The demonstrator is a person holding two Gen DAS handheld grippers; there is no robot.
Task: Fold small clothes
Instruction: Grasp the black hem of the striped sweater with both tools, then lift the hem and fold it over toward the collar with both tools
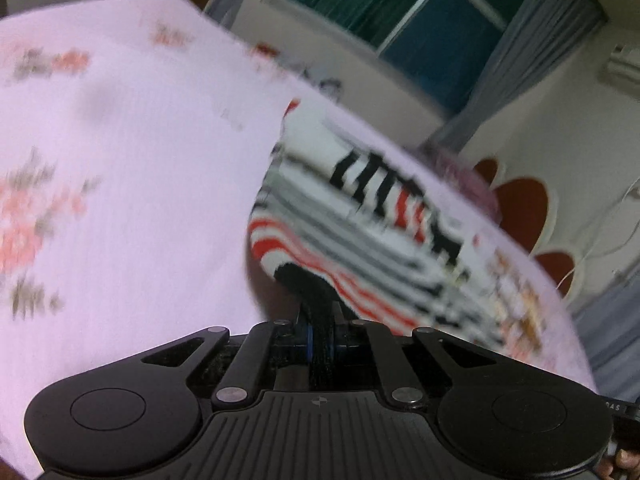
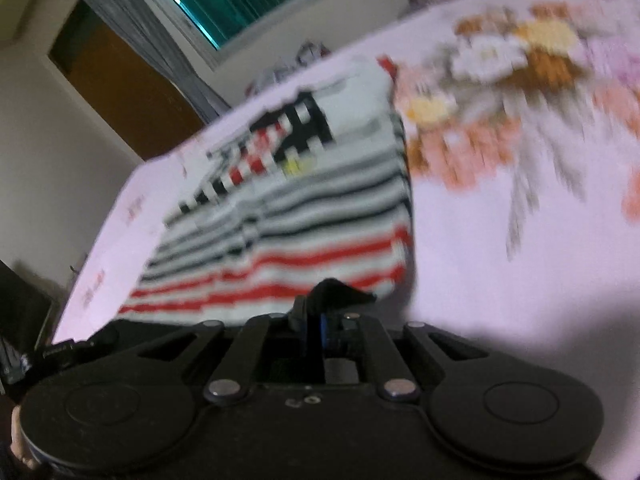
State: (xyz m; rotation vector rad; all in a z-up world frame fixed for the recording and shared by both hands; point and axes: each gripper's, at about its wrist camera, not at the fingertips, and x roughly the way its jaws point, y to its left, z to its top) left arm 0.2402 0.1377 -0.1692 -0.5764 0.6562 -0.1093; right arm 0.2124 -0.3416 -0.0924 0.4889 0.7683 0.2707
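Observation:
A small striped garment [image 1: 360,236], white with grey, black and red stripes and a black-and-red print, lies on a pink floral bedsheet [image 1: 132,168]. My left gripper [image 1: 318,312] is shut on the garment's dark hem at its near left corner. In the right wrist view the same garment [image 2: 288,208] spreads ahead on the sheet [image 2: 520,240], and my right gripper [image 2: 320,312] is shut on the dark hem at its near right corner. Both views are motion-blurred.
A window with grey curtains [image 1: 420,12] and a white wall stand beyond the bed. A red scalloped headboard [image 1: 520,208] is at the right in the left view. A brown door [image 2: 120,80] is at the left in the right view.

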